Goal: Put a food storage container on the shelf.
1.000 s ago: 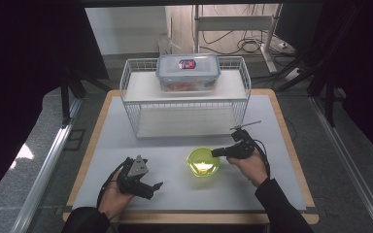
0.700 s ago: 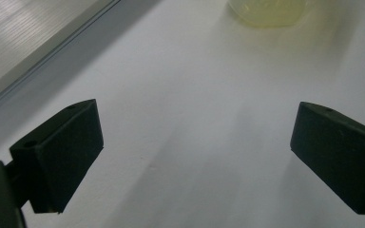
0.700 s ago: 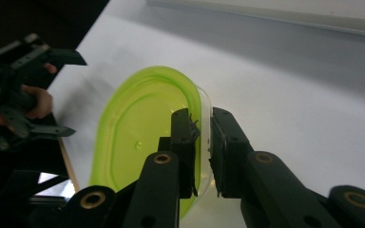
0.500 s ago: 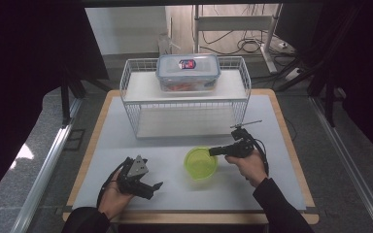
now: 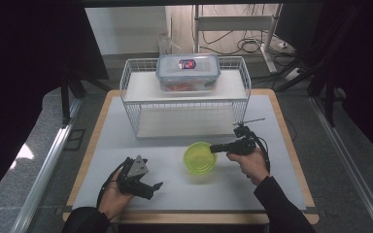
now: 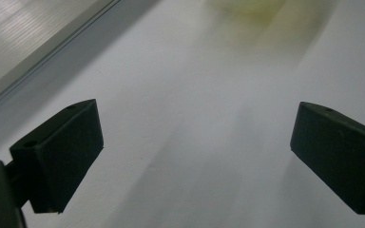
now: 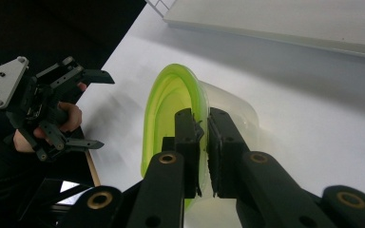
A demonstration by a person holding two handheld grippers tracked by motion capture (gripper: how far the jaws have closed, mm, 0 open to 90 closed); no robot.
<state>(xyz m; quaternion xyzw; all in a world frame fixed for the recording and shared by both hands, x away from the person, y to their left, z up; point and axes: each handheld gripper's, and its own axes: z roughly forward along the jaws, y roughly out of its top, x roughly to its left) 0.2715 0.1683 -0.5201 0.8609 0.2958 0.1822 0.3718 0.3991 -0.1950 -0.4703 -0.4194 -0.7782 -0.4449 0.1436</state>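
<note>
A translucent lime-green bowl [image 5: 200,158] stands upright on the white table top, right of centre. My right gripper [image 5: 213,149] reaches it from the right and is shut on its rim. In the right gripper view one jaw sits inside the bowl [image 7: 171,99] and the other outside, with the right gripper [image 7: 200,118] pinching the wall between them. My left gripper [image 5: 153,174] rests low near the table's front left, open and pointing right, with nothing between its jaws. The left gripper [image 6: 195,137] has bare white table between its wide-apart pads.
A white wire rack [image 5: 189,119] stands across the back of the table, just behind the bowl. A clear lidded food container [image 5: 188,72] sits on its top shelf. The table's wooden edge [image 5: 194,217] runs along the front. Dark curtains flank both sides.
The green bowl has shifted slightly to the left with the right gripper at its rim. The left hand and its gripper have stayed in place.
</note>
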